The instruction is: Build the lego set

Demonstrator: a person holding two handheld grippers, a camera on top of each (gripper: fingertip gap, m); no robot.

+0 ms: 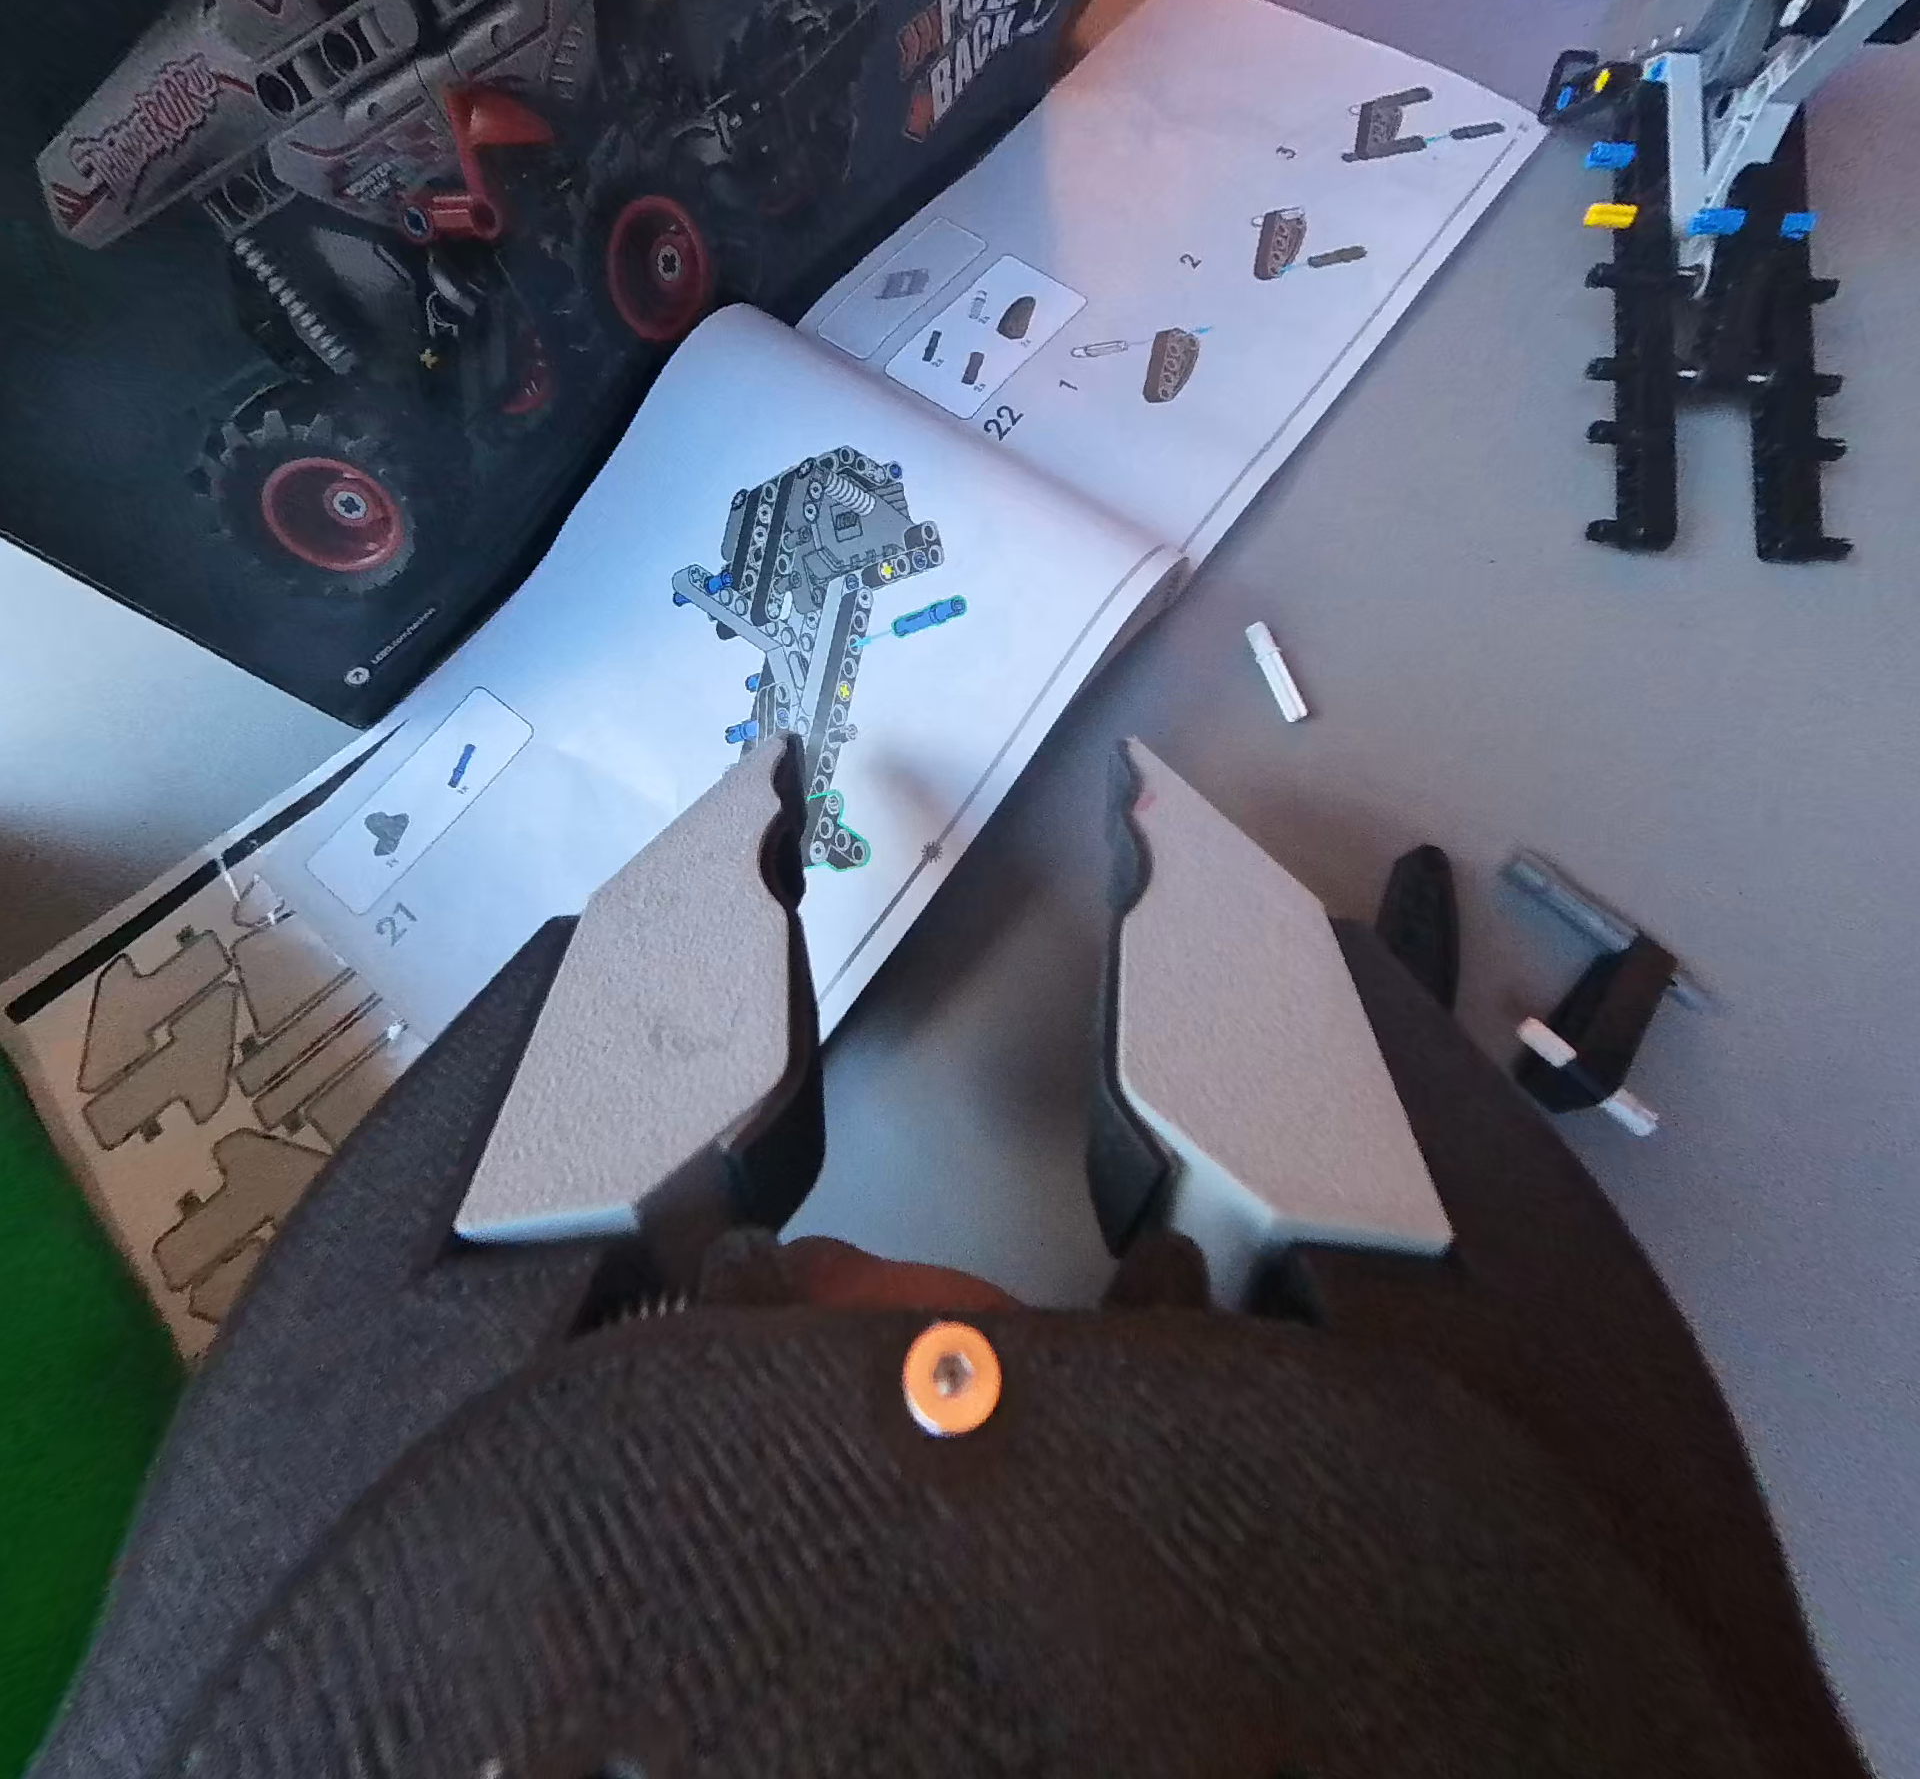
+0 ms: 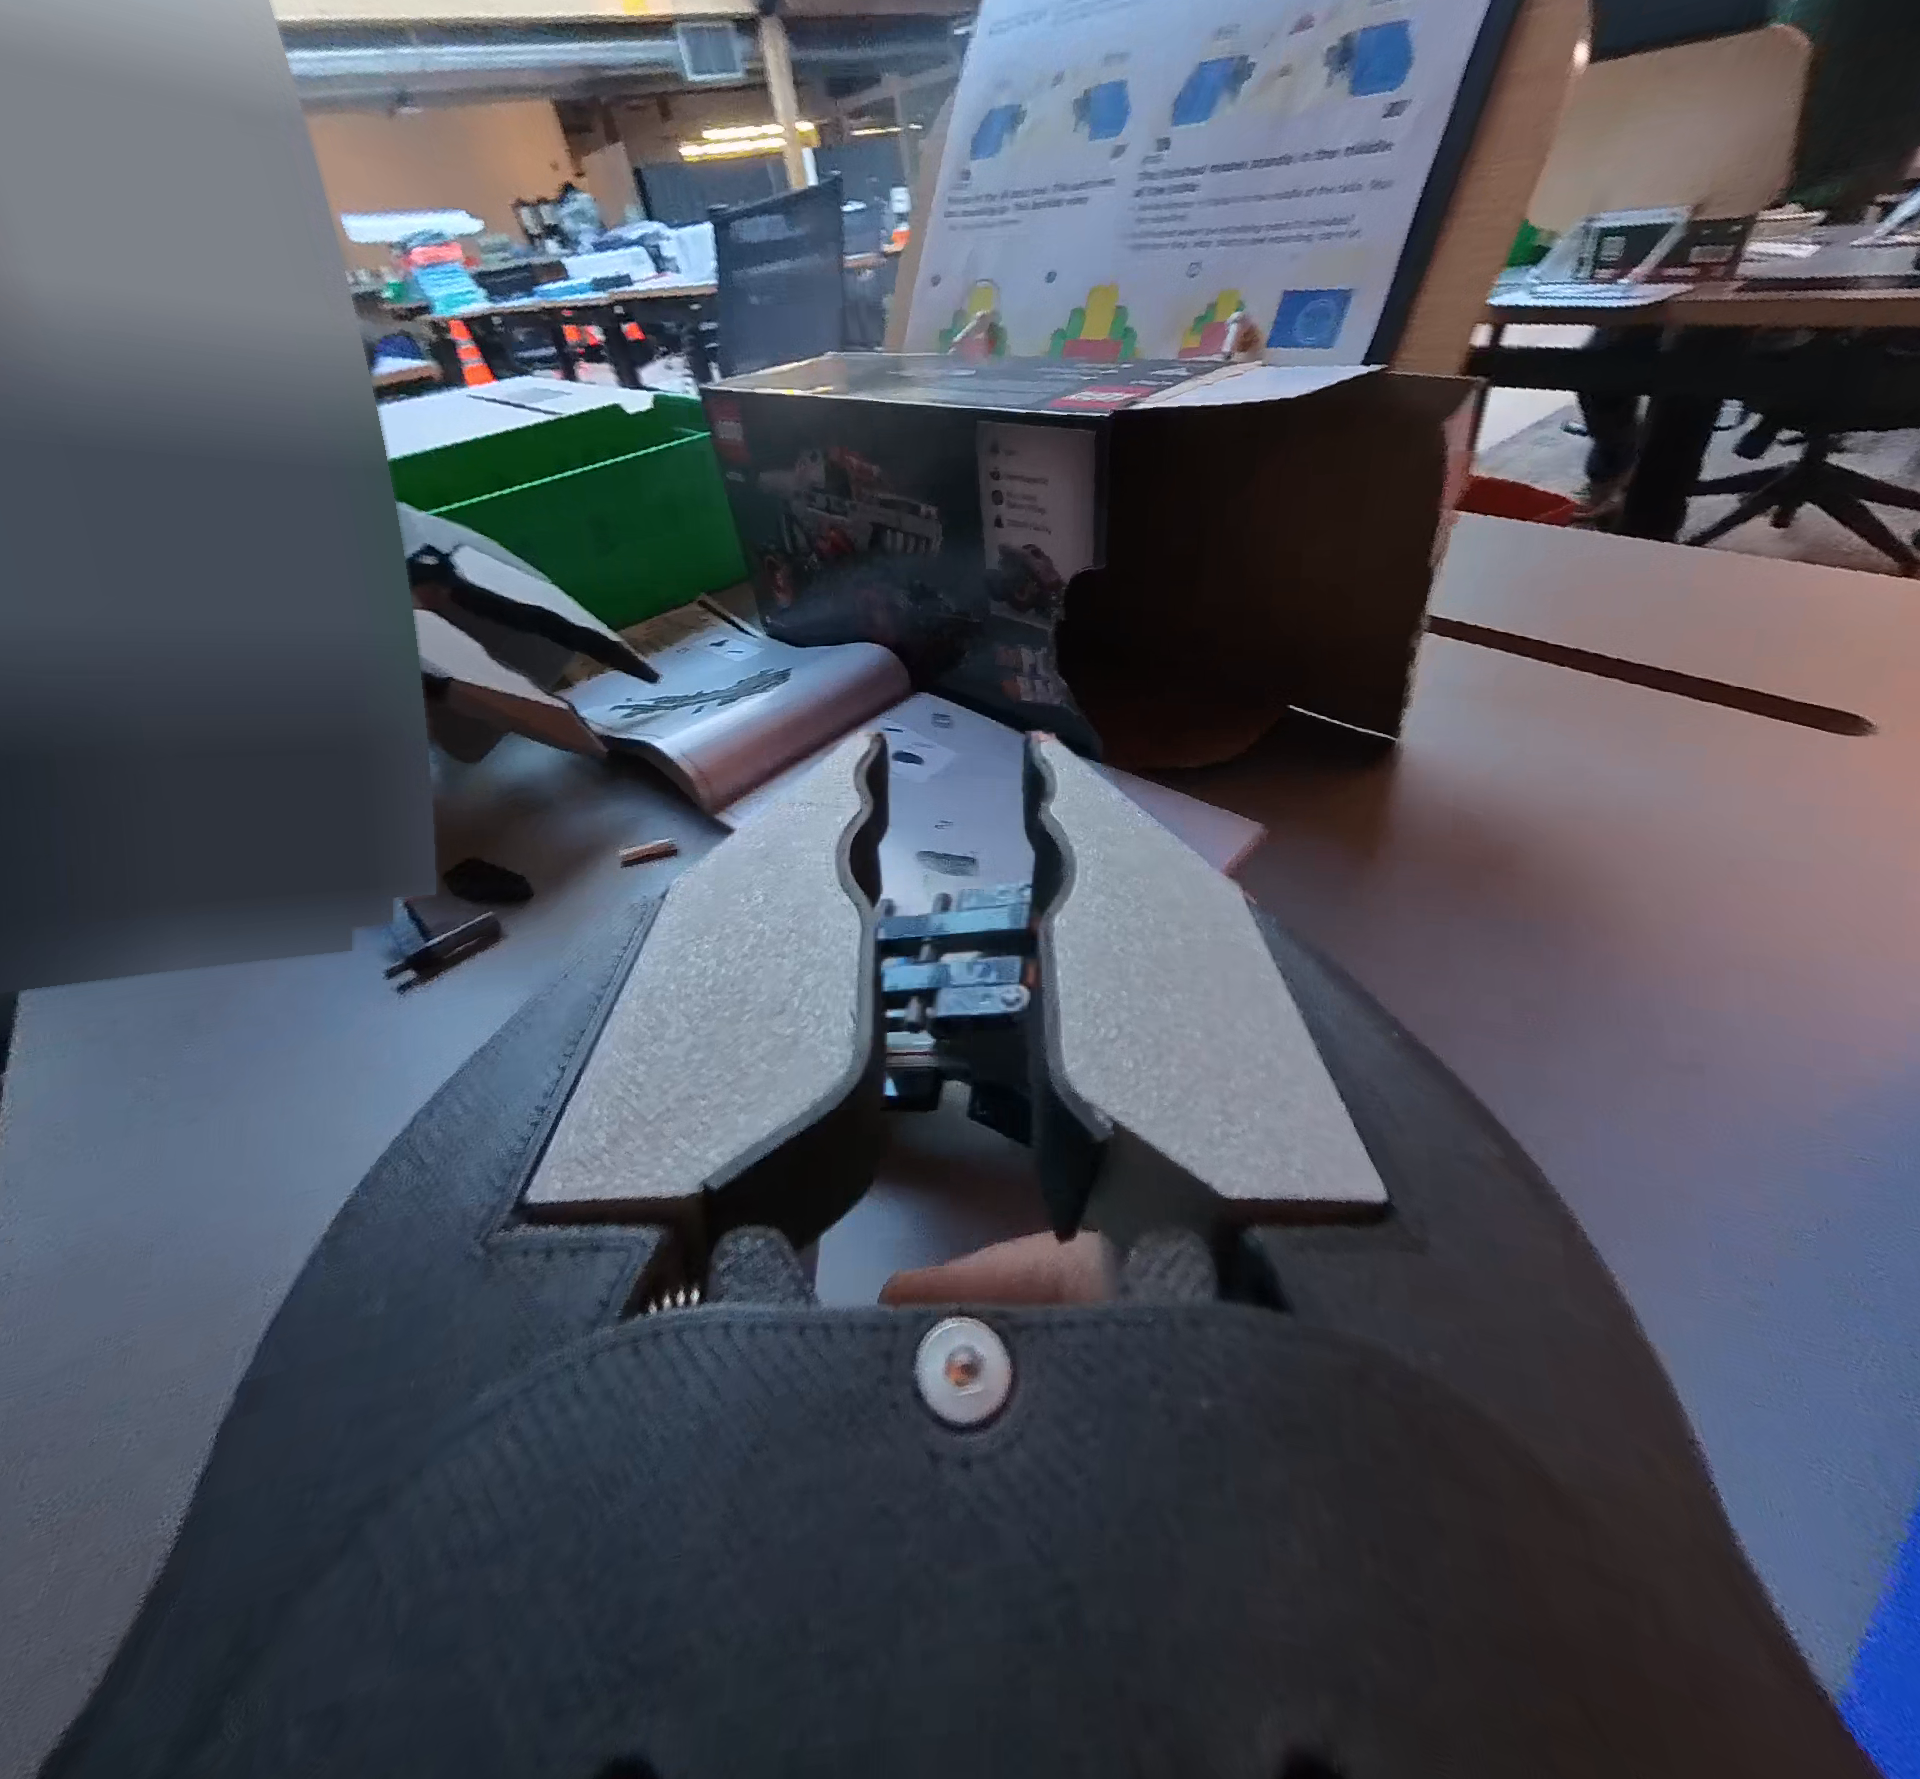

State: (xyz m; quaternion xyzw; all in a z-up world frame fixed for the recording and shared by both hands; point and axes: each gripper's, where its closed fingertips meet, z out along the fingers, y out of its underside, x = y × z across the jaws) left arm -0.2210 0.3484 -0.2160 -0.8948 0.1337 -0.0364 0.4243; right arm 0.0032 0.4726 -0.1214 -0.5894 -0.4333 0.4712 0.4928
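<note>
My left gripper (image 1: 956, 763) is open and empty, hovering over the near edge of the open instruction booklet (image 1: 935, 482). A partly built chassis (image 1: 1704, 275) of black and grey beams with blue and yellow pins lies at the top right. My right gripper (image 2: 958, 763) is shut on a black Lego assembly (image 2: 956, 981) with blue pins, held deep between the fingers. The left gripper (image 2: 629, 711) also shows in the right wrist view, over the booklet (image 2: 748, 701).
The Lego box (image 1: 416, 223) stands behind the booklet. Loose parts lie on the grey table: a white axle pin (image 1: 1276, 673), a black curved piece (image 1: 1418, 908), a small black piece with a white pin (image 1: 1590, 1033). A sticker sheet (image 1: 208, 1054) lies left. A green box (image 2: 582, 503) and poster board (image 2: 1195, 119) stand behind. The gap from one gripper's tips to the other's is roughly 30 centimetres.
</note>
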